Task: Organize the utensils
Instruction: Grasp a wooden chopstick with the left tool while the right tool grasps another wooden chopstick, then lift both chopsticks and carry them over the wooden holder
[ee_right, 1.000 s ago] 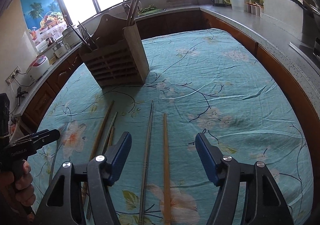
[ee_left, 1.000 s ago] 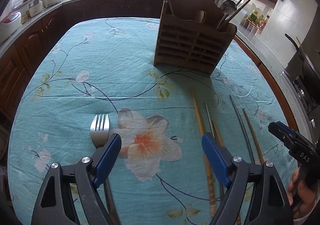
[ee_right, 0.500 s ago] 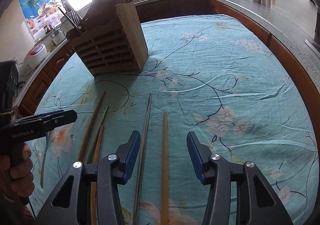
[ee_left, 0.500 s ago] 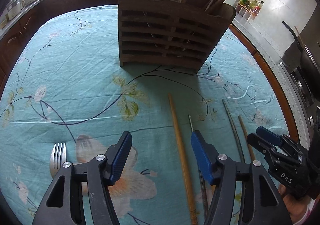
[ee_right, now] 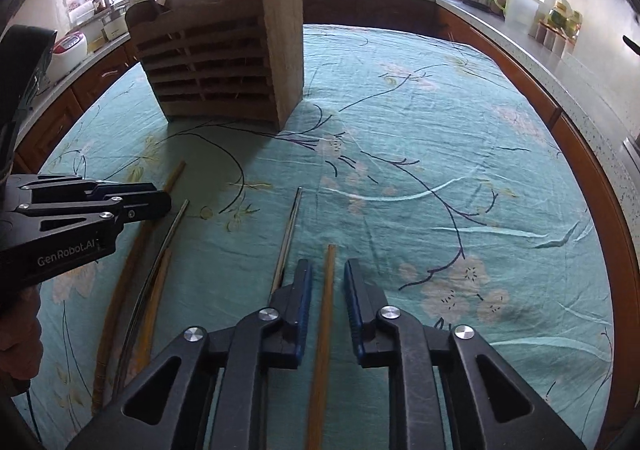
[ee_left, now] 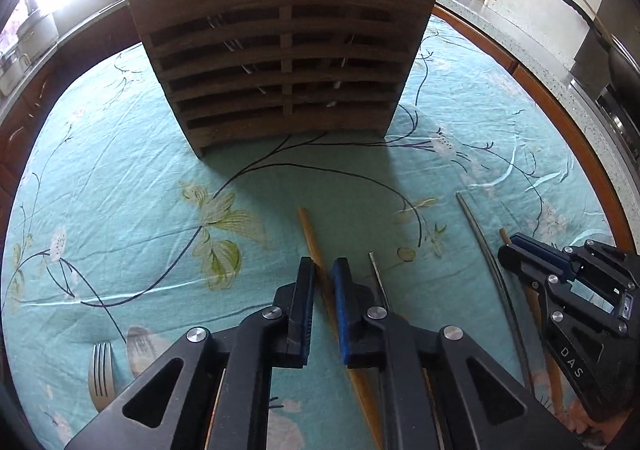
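Note:
A slatted wooden utensil holder point(ee_left: 280, 61) stands on the floral tablecloth and holds several utensils. In front of it lie wooden and metal chopsticks. My left gripper point(ee_left: 322, 270) is closing, and its blue pads press on a wooden chopstick point(ee_left: 306, 226) lying on the cloth. My right gripper point(ee_right: 327, 270) is also closing around another wooden chopstick point(ee_right: 330, 254), with a thin gap showing on each side. The left gripper point(ee_right: 166, 201) shows at the left edge of the right wrist view. The right gripper point(ee_left: 506, 250) shows at the right of the left wrist view.
A fork point(ee_left: 102, 374) lies at the lower left. A metal chopstick point(ee_left: 378, 278) lies just right of the left jaws, and another point(ee_right: 290, 226) just left of the right jaws. The table's wooden rim point(ee_right: 592, 169) and a counter point(ee_right: 520, 45) with jars curve round the right.
Both grippers came forward and down toward the holder. The left one shifted right, away from the fork and onto the chopstick. Both pairs of jaws narrowed from wide open to a slim gap.

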Motion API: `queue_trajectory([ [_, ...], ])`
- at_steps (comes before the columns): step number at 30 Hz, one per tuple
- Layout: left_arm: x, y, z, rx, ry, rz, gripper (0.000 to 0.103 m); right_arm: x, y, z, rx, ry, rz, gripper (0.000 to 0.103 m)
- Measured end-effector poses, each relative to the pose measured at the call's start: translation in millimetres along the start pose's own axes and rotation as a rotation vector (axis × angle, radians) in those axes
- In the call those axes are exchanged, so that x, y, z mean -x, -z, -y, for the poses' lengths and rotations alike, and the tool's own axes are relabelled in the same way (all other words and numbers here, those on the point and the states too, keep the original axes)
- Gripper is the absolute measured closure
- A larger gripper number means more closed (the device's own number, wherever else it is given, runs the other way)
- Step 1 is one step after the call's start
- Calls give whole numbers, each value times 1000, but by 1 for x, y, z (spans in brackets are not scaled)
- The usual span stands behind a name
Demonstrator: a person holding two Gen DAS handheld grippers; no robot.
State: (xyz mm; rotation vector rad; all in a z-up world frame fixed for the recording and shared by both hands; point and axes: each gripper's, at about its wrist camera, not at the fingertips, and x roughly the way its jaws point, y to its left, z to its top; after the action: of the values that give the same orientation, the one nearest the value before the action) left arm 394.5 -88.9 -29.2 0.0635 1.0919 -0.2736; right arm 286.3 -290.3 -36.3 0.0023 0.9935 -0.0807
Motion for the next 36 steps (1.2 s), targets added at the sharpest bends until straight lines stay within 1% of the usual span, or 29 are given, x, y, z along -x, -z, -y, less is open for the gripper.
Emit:
queue_trajectory([
  [1, 0, 0, 0, 3, 7, 0, 95, 0, 0, 0, -1, -1, -2, 98],
  [2, -1, 1, -2, 8, 15, 0, 96, 0, 0, 1, -10, -9, -4, 98],
  [5, 7, 4, -10, 37, 38, 4, 98, 6, 0, 9, -69, -76, -4, 98],
  [8, 25, 9, -21, 66, 55, 37, 98, 23, -1, 14, -113, -111, 30, 98],
  [11, 47, 15, -29, 93, 78, 76, 98, 46, -3, 16, -130, -134, 78, 98],
  [16, 93, 33, -42, 134, 114, 154, 99, 82, -5, 11, -123, -147, 150, 98],
  [22, 161, 64, -64, 153, 139, 252, 98, 123, -4, 10, -125, -155, 232, 98],
  [27, 208, 88, -79, 175, 158, 309, 98, 157, -4, 10, -123, -159, 305, 98],
  [29, 219, 96, -83, 182, 163, 320, 98, 170, -5, 9, -122, -152, 330, 98],
  [32, 236, 106, -87, 186, 171, 339, 98, 189, -9, 10, -128, -164, 375, 98],
  [36, 252, 108, -92, 196, 175, 381, 98, 210, -19, 8, -128, -172, 431, 98],
])
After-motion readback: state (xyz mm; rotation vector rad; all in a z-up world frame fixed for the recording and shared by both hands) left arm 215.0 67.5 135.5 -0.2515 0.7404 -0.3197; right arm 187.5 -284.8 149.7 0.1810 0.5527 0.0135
